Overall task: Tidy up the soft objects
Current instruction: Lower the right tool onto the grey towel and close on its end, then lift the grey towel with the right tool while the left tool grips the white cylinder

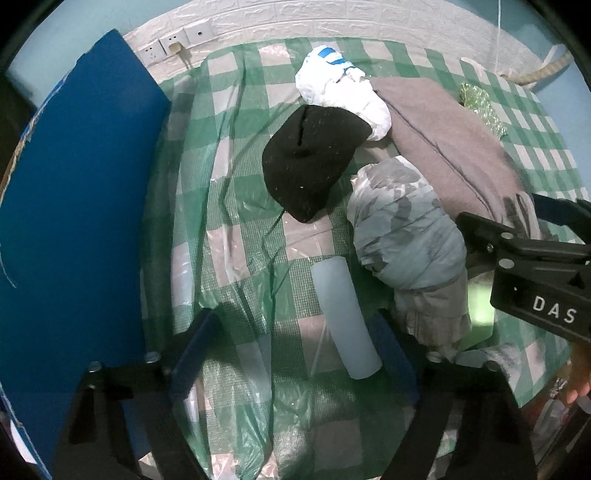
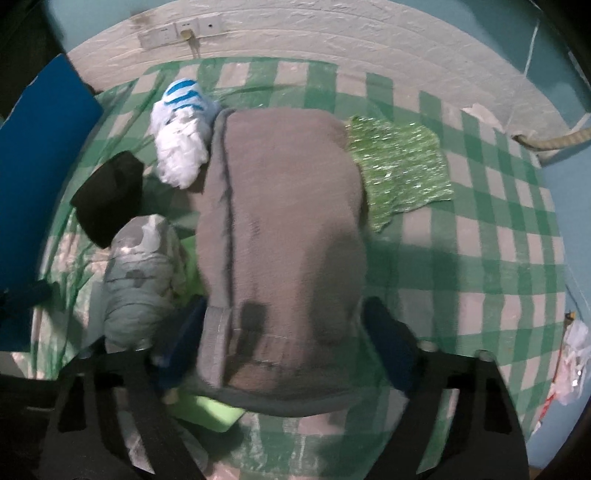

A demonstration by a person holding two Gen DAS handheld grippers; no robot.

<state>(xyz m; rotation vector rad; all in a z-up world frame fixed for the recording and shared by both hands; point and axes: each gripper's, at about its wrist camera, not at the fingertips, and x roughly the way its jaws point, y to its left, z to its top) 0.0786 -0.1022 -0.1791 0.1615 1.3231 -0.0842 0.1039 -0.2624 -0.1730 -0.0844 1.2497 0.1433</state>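
On the green-checked table cover [image 1: 236, 206] lie a black knit hat [image 1: 314, 162], a white and blue plastic bag [image 1: 343, 92], a rolled pale camouflage cloth [image 1: 406, 229] and a folded grey cloth [image 2: 284, 221]. My left gripper [image 1: 293, 350] points down, open, with a pale translucent cylinder [image 1: 343, 317] lying between its blue pads, nearer the right one and untouched. My right gripper [image 2: 286, 332] straddles the near end of the grey cloth, its blue pads at the cloth's two edges without squeezing it. In the left wrist view the right gripper [image 1: 517, 218] shows at the right.
A blue board [image 1: 74, 203] leans along the table's left side. A sparkly green cloth [image 2: 402, 166] lies behind and right of the grey one. A light green flat piece [image 2: 210, 410] peeks from under the grey cloth. Wall sockets [image 2: 181, 29] sit behind.
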